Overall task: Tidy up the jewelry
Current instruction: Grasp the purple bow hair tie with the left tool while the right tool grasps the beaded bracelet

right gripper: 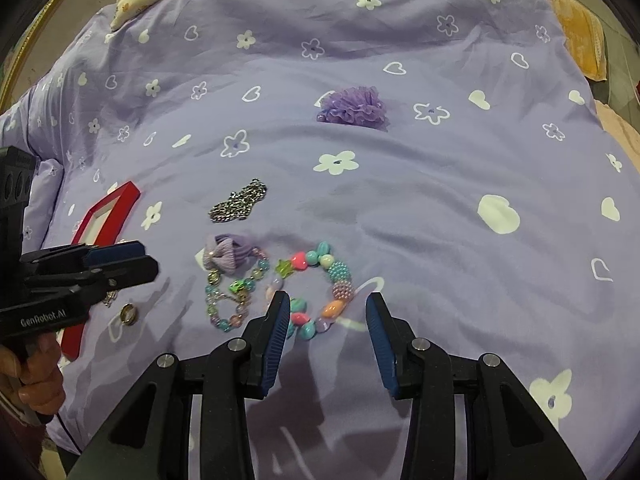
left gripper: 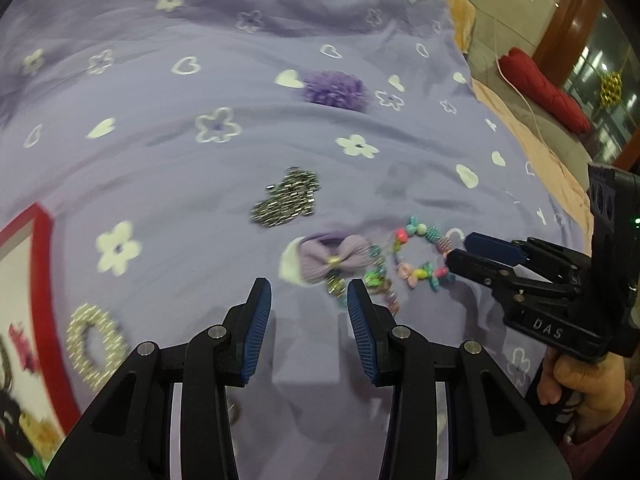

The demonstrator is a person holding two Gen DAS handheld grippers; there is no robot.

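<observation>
A chunky bead bracelet [right gripper: 320, 292] lies on the purple bedspread just before my right gripper [right gripper: 328, 312], which is open and empty. A smaller clear-bead bracelet [right gripper: 232, 296] lies left of it, under a purple bow hair tie [right gripper: 228, 256]. A silver chain heap [right gripper: 238, 202] and a purple ruffle scrunchie [right gripper: 354, 106] lie farther off. My left gripper [left gripper: 309, 300] is open and empty, just short of the bow [left gripper: 334, 258]. In that view the right gripper [left gripper: 460, 250] sits by the chunky bracelet [left gripper: 424, 254]. The red jewelry box [left gripper: 42, 264] holds several pieces at left.
A sparkly silver ring-shaped piece [left gripper: 94, 344] lies beside the box. A gold ring [right gripper: 129, 314] lies near the box [right gripper: 112, 208] by the left gripper [right gripper: 140, 260]. Orange blankets [right gripper: 580, 36] edge the bed; a red cushion [left gripper: 544, 92] lies on the floor.
</observation>
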